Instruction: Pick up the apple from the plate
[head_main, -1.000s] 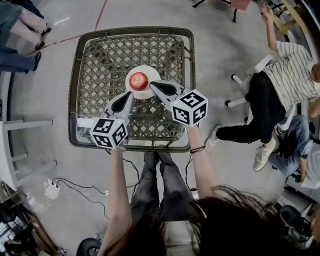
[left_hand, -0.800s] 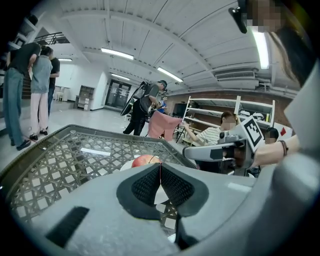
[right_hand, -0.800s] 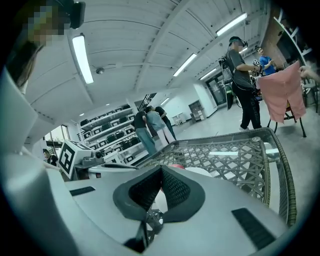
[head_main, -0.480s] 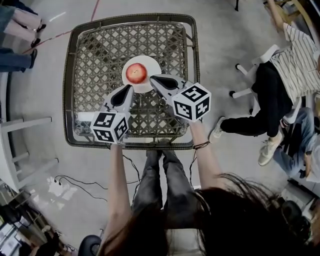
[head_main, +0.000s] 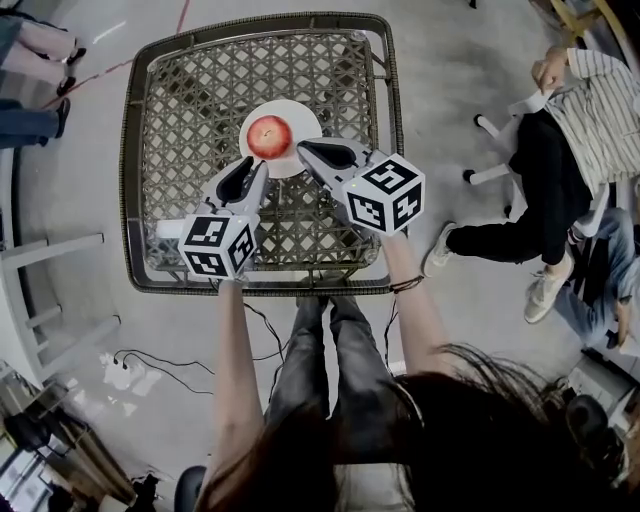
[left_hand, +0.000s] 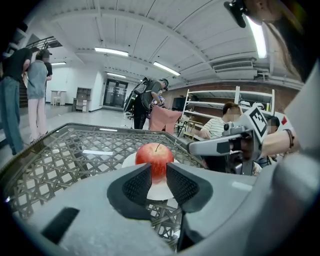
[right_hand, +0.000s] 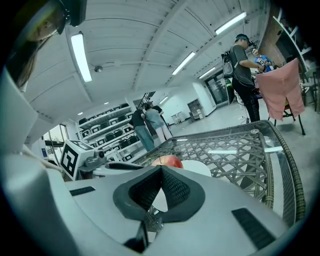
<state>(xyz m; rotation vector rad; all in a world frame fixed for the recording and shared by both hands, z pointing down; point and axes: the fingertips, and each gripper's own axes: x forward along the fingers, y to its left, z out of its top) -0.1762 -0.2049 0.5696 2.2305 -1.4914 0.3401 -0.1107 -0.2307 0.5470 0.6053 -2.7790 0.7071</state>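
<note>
Roughly half apple (left_hand: 155, 152) hid, L tongs (left_hand: 158, 166).

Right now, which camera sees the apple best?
The left gripper view: the apple looks big and near, stem showing. The head view shows it small from above; the right gripper view shows only its top.

Square desk (head_main: 190, 110) with a woven lattice top, on a grey concrete floor (head_main: 450, 60). To its right, a seated person (head_main: 590, 110) in a striped shirt and dark trousers. Black cables (head_main: 190, 372) trail to what may be a white power strip (head_main: 122, 374). Standing people's legs (head_main: 40, 45) at top left.
</note>
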